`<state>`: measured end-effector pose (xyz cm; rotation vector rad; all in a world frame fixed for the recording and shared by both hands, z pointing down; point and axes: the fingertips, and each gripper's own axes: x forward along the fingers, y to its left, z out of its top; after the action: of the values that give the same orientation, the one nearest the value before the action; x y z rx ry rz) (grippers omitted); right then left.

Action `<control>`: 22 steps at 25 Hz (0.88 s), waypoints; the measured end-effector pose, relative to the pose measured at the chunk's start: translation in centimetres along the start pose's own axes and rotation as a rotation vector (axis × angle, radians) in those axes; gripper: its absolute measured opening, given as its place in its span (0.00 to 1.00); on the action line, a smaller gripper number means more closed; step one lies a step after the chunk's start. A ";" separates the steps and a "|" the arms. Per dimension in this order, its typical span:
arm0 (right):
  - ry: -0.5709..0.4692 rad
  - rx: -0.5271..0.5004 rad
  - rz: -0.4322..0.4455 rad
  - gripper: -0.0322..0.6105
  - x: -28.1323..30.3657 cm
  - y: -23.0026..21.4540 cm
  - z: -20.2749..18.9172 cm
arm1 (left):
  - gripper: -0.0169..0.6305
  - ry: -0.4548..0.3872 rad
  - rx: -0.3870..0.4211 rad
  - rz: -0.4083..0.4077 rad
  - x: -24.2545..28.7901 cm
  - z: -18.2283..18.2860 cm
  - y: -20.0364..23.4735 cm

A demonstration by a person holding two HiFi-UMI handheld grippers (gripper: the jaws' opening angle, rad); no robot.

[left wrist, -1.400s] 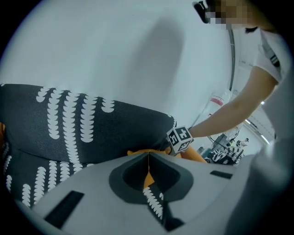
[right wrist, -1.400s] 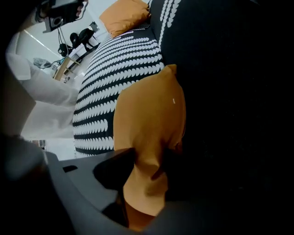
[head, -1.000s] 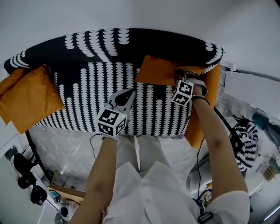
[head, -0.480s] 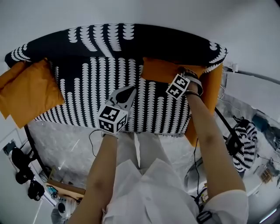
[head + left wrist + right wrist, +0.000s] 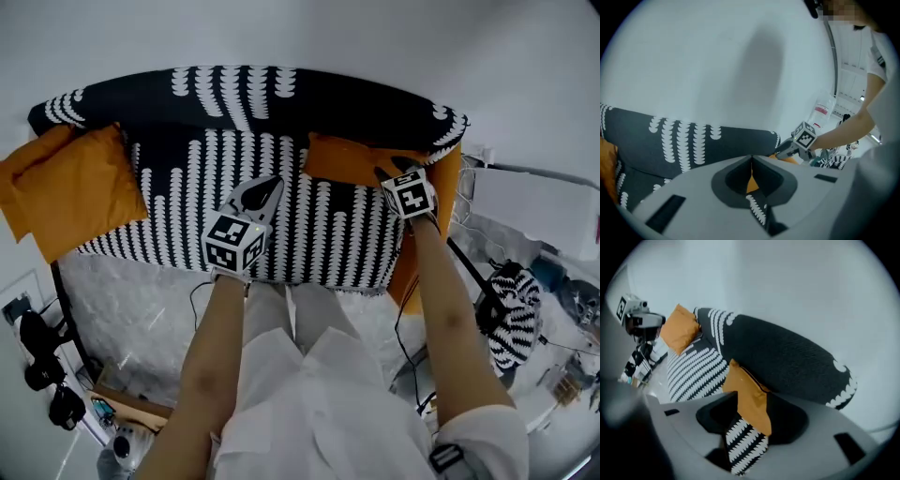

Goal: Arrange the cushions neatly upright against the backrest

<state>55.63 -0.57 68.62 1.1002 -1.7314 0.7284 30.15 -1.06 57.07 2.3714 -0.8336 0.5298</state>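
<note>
A black sofa with white print has its backrest (image 5: 281,94) along the top of the head view. One orange cushion (image 5: 349,157) leans against the backrest at the right end. My right gripper (image 5: 394,170) hovers at that cushion's right end. Its jaws have just been opening and stand apart; the cushion's edge (image 5: 750,394) shows in the gap, not pinched. A second orange cushion (image 5: 80,192) lies over the sofa's left end. A third (image 5: 442,211) hangs at the right armrest. My left gripper (image 5: 270,185) is shut on nothing above the seat (image 5: 187,211).
A black-and-white striped bag (image 5: 511,314) and a white box (image 5: 530,202) stand right of the sofa. Dark clutter (image 5: 42,366) lies on the floor at the lower left, with cables near the person's legs. A plain wall runs behind the backrest.
The right gripper has rolled, opened and lifted off the right cushion, which now rests against the backrest. The left gripper has risen a little, still shut.
</note>
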 end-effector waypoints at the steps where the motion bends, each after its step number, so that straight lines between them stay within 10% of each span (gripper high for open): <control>1: -0.039 0.051 0.008 0.36 -1.5 0.2 0.5 | 0.05 -0.007 0.004 0.007 -0.8 0.6 0.0; 11: -0.412 0.287 0.230 0.23 -13.5 8.2 5.4 | 0.05 -0.113 -0.019 0.120 -10.8 5.2 -0.3; 22: -0.437 0.080 0.573 0.10 -14.2 24.8 11.6 | 0.05 -0.239 -0.154 0.368 -26.5 1.9 4.9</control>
<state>31.07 5.33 50.90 0.8538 -2.4601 0.9572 7.89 6.23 43.54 2.1744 -1.3824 0.3115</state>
